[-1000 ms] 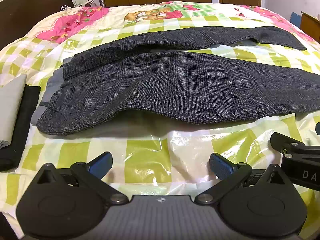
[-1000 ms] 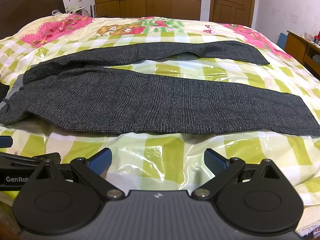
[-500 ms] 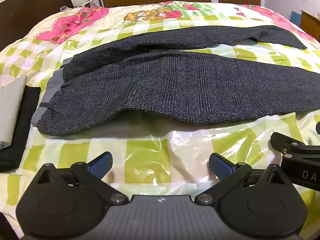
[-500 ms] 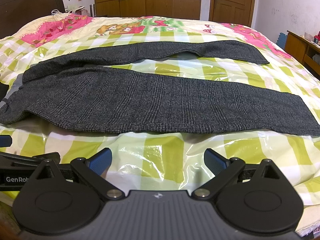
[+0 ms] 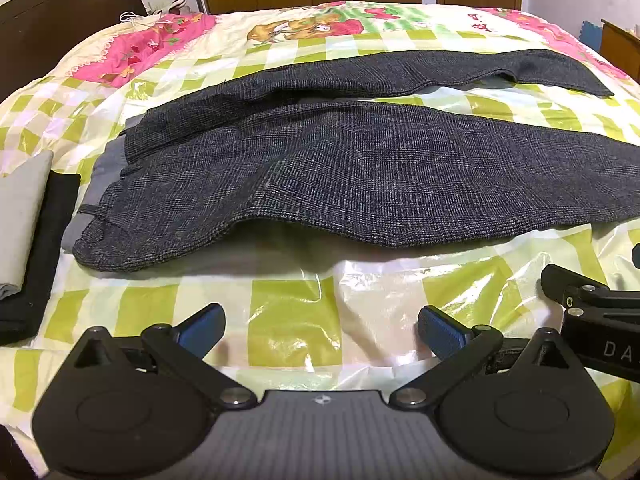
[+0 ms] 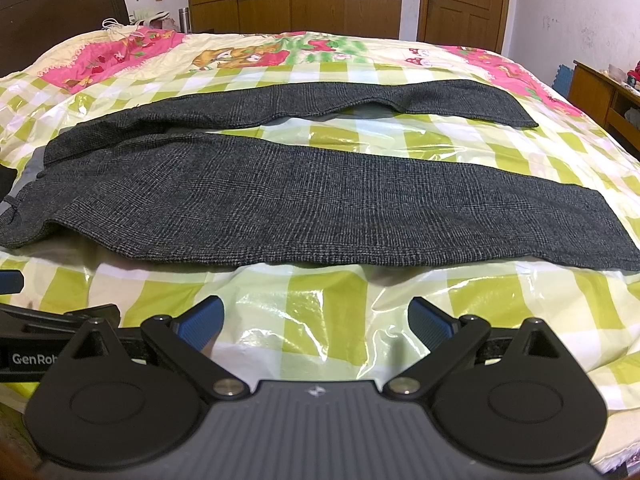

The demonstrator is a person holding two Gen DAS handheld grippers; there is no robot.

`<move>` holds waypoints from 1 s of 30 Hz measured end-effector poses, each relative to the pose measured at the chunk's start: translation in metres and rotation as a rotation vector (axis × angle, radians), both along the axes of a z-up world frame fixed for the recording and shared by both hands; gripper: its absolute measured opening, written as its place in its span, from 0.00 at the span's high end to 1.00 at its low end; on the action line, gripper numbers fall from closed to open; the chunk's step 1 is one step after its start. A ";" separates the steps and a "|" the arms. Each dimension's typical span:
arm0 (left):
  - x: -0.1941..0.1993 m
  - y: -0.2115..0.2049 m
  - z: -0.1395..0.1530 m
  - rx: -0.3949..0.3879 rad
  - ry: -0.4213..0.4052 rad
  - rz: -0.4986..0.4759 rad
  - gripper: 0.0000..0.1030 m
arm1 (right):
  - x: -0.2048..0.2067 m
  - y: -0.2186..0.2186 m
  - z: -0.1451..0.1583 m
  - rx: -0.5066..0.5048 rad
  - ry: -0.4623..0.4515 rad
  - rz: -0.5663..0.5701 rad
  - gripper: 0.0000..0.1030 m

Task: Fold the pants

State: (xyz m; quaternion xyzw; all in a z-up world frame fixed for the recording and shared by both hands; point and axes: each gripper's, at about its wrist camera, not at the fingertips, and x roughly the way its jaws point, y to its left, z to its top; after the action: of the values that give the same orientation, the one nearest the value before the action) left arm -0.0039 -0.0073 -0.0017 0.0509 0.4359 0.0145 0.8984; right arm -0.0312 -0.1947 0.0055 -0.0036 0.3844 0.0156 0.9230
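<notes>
- both my claws, left gripper (image 5: 322,330) and right gripper (image 6: 316,320), gaping wide, holding nothing
- pants (image 6: 304,204) spread flat across the bed (image 6: 304,300), legs apart, just ahead of my fingers

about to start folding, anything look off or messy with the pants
Mostly fine. The plaid pants lie spread with the legs splayed apart, and the far leg has a rumpled, wavy near edge. Waistband shows grey lining. Both claws are open and empty.

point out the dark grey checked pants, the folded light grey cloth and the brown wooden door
dark grey checked pants (image 6: 320,216), right wrist view, middle of near leg
folded light grey cloth (image 5: 20,216), left wrist view, top face
brown wooden door (image 6: 464,0), right wrist view, centre panel
</notes>
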 end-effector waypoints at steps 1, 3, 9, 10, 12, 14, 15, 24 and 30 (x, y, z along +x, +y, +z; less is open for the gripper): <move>0.000 0.000 0.000 0.000 0.000 0.000 0.00 | 0.000 0.000 0.000 0.000 0.000 0.000 0.05; 0.000 0.000 0.000 0.000 0.000 0.000 0.00 | 0.000 0.000 0.000 0.000 0.000 0.000 0.05; 0.000 0.000 0.000 0.001 0.000 0.000 0.00 | 0.000 0.000 0.000 0.000 0.000 0.000 0.05; 0.000 0.000 0.000 0.002 0.000 0.000 0.00 | 0.000 0.000 0.000 0.000 0.001 0.000 0.05; 0.000 -0.001 -0.001 0.003 -0.001 -0.001 0.00 | 0.001 0.000 0.000 -0.001 0.001 0.000 0.05; 0.000 -0.002 -0.001 0.004 -0.001 -0.002 0.00 | 0.000 0.000 -0.001 -0.001 0.001 -0.001 0.05; 0.000 -0.002 -0.002 0.004 -0.001 -0.002 0.00 | 0.000 0.000 -0.001 -0.001 0.001 -0.001 0.05; 0.000 -0.002 -0.001 0.004 -0.001 -0.002 0.00 | 0.000 0.000 -0.001 -0.001 0.002 -0.001 0.05; 0.000 -0.002 -0.001 0.005 -0.001 -0.002 0.00 | 0.000 0.000 -0.001 -0.002 0.002 -0.001 0.05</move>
State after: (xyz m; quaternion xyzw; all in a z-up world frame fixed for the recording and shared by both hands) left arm -0.0039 -0.0095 -0.0030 0.0533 0.4354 0.0147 0.8985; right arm -0.0311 -0.1948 0.0042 -0.0043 0.3853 0.0146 0.9227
